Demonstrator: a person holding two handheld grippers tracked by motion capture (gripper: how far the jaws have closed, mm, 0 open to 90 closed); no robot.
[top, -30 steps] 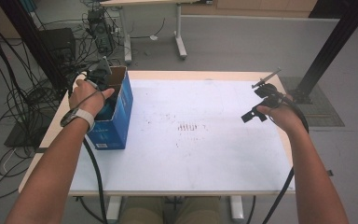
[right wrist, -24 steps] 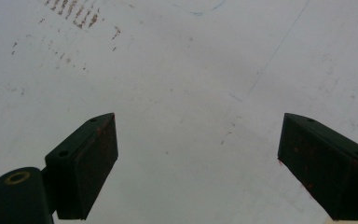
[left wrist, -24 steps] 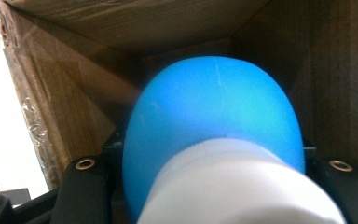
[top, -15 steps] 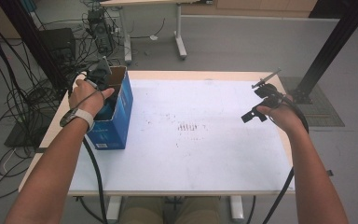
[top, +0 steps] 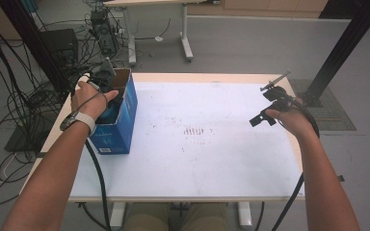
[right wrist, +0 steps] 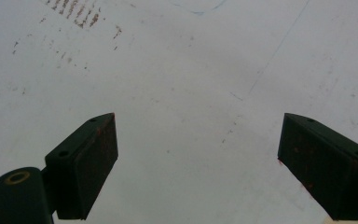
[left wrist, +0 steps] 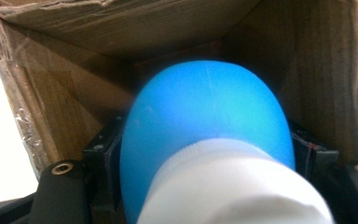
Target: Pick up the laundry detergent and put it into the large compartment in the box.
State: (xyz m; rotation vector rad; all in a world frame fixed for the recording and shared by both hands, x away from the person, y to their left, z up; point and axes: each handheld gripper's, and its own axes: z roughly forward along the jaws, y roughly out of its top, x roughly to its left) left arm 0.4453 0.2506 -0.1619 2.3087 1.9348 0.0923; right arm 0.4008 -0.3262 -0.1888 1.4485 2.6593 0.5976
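Scuffed white tabletop (top: 212, 159); smooth rounded blue bottle (left wrist: 205, 116) inside corrugated cardboard box (left wrist: 74, 93).

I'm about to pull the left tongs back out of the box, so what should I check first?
1. Blue bottle with white cap inside the cardboard box: ok.
2. Left tongs let go: cannot tell; the jaws have just been opening, but the bottle lies between them and hides the pads.
3. Bottle resting on the box floor: cannot tell, its underside is hidden.
4. Box standing upright on the table: ok.
5. Right tongs open, holding nothing: ok.
6. Right tongs well away from the box, at the table's far side: ok.
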